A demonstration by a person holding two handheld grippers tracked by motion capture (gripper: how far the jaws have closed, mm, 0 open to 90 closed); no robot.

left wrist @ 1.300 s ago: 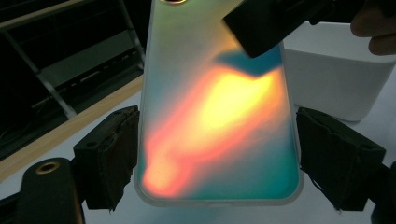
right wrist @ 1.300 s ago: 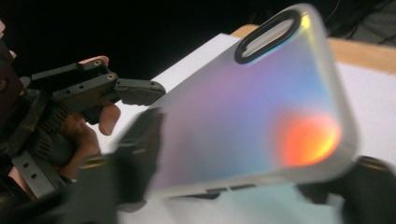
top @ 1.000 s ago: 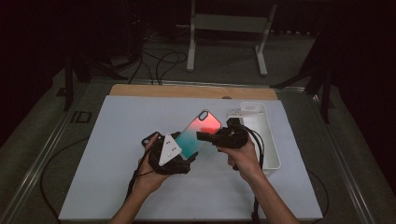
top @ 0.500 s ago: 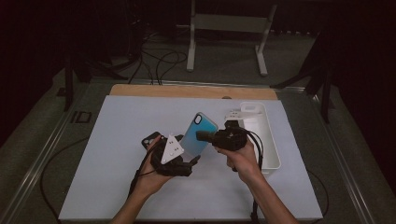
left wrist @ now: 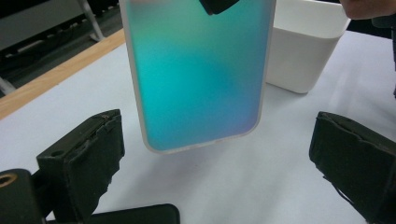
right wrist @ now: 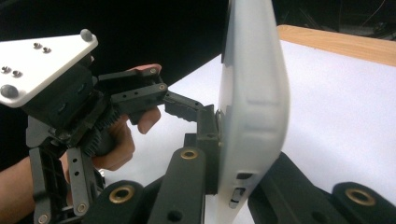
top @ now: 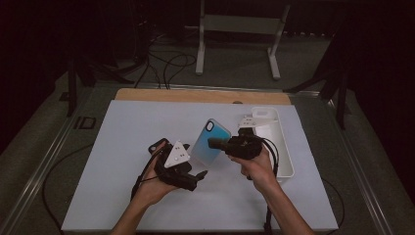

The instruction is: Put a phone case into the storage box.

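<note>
Right tongs (top: pixel 214 143) clamping phone case (top: pixel 211 142), left tongs (top: pixel 198 175) spread below

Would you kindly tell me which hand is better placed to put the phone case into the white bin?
The right. Its claw is shut on the phone case, beside the white bin. The left claw is open and holds nothing.

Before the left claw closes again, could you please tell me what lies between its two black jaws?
The left claw's jaws are apart, with bare white table between them; the teal gradient phone case hangs just beyond, in the left gripper view.
</note>
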